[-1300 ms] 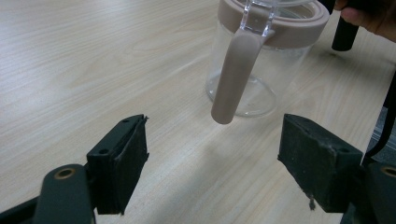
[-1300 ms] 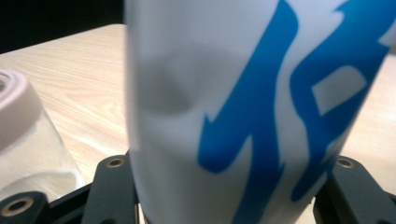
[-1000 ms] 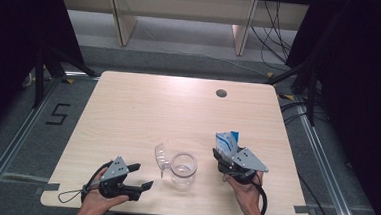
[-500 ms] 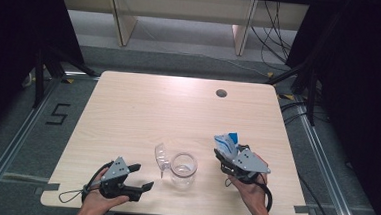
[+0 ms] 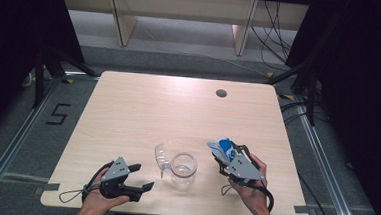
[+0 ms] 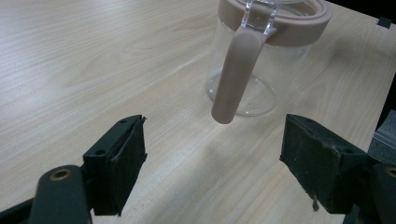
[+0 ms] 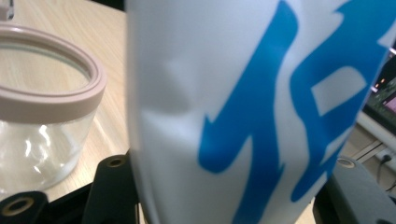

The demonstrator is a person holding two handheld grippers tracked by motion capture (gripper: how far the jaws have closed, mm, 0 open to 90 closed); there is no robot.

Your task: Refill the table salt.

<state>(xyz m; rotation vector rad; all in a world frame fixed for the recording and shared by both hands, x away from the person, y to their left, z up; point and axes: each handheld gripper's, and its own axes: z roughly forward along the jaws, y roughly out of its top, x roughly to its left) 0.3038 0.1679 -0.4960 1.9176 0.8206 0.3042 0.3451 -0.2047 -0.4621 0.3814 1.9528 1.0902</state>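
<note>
We hold the white pouch with blue lettering (image 7: 243,107) clamped between the right gripper (image 5: 224,154) jaws, shifted only slightly since a second ago, just beside the clear glass jar with pinkish-brown rim and open lid (image 6: 261,51). The left gripper (image 6: 212,172) waits unmoved, jaws spread, jar ahead; pouring looks near.

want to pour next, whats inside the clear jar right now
The clear jar looks empty: bare glass shows through its open mouth and wall. The white and blue pack in the right gripper hides part of it.

White pouch with blue print (image 7: 243,107) held close between black jaws, clear pink-rimmed jar (image 7: 42,116) at left, wooden table (image 7: 109,116)
</note>
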